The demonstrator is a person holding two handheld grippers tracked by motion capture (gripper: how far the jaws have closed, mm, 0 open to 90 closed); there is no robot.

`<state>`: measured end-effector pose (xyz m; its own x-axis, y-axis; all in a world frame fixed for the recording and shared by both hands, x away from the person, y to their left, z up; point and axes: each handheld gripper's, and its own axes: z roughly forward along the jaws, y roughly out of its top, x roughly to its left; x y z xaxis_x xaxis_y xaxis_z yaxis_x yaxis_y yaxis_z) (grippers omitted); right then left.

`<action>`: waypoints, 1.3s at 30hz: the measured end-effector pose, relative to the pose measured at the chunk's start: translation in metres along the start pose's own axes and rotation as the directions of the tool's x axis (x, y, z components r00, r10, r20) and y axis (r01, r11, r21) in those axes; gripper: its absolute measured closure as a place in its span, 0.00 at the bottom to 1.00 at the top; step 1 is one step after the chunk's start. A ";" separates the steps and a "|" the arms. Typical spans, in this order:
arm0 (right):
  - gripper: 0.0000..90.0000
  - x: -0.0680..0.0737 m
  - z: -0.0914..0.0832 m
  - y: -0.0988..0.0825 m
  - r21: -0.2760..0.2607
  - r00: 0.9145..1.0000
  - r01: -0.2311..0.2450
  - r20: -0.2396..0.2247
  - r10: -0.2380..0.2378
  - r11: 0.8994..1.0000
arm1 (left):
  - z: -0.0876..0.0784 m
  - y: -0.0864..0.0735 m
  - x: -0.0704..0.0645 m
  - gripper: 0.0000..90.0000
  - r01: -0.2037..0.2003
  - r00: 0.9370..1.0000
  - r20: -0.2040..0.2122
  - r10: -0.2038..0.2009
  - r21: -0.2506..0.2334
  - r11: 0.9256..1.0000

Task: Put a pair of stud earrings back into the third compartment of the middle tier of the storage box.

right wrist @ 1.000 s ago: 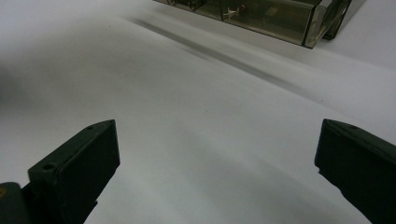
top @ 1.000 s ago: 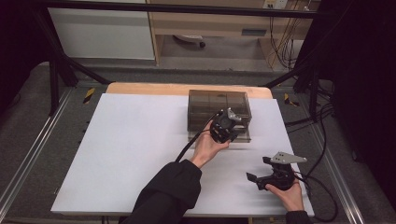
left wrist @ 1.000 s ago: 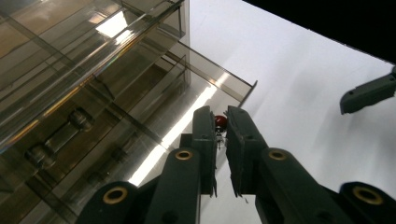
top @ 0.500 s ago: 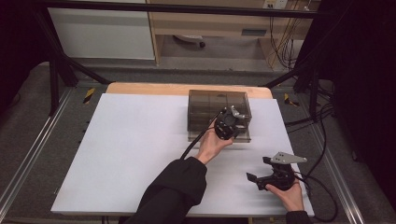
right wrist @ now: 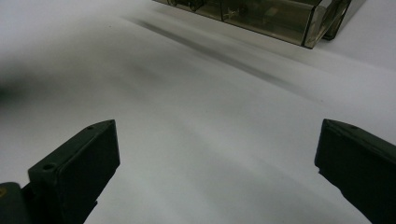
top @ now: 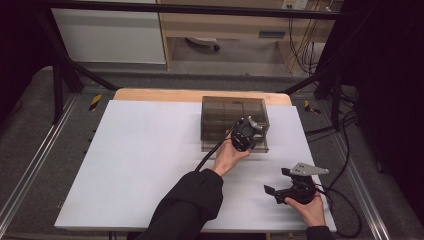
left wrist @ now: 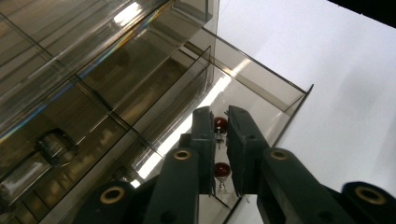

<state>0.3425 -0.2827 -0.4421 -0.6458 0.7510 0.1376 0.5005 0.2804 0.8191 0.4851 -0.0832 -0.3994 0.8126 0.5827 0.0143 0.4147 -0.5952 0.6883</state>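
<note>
A smoked clear plastic drawer box (top: 232,112) stands at the table's far middle. My left gripper (top: 248,132) hangs over its front right corner and points down into it. In the left gripper view its jaws (left wrist: 220,114) stand almost together over a pulled-out drawer (left wrist: 266,93), with a small red bead on a metal pin (left wrist: 221,124) at their tips. A second red bead (left wrist: 222,170), or a reflection, shows lower in the gap. These jaws have just eased apart a little around the bead. My right gripper (top: 276,181) rests open near the front right, nothing between its jaws (right wrist: 217,154).
White sheet (top: 150,160) covers the table, with a wooden strip (top: 160,95) along the far edge. The left gripper's cable (top: 212,152) runs back along the forearm. The box (right wrist: 261,16) lies well beyond the right gripper's jaws. Cables (top: 345,150) hang off the table's right side.
My left gripper has shifted slightly right and lower over the box's front corner. The right gripper has stayed where it was.
</note>
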 end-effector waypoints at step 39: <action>0.01 0.001 -0.001 0.000 -0.002 1.000 -0.014 0.000 0.014 1.000 | -0.091 -0.060 0.007 0.14 -0.009 1.000 0.012 0.011 -0.119 0.993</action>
<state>0.3419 -0.2827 -0.4418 -0.6386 0.7549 0.1493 0.5084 0.2682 0.8183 0.4291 0.0066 -0.3747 0.8218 0.5697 0.0130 0.3556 -0.5304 0.7695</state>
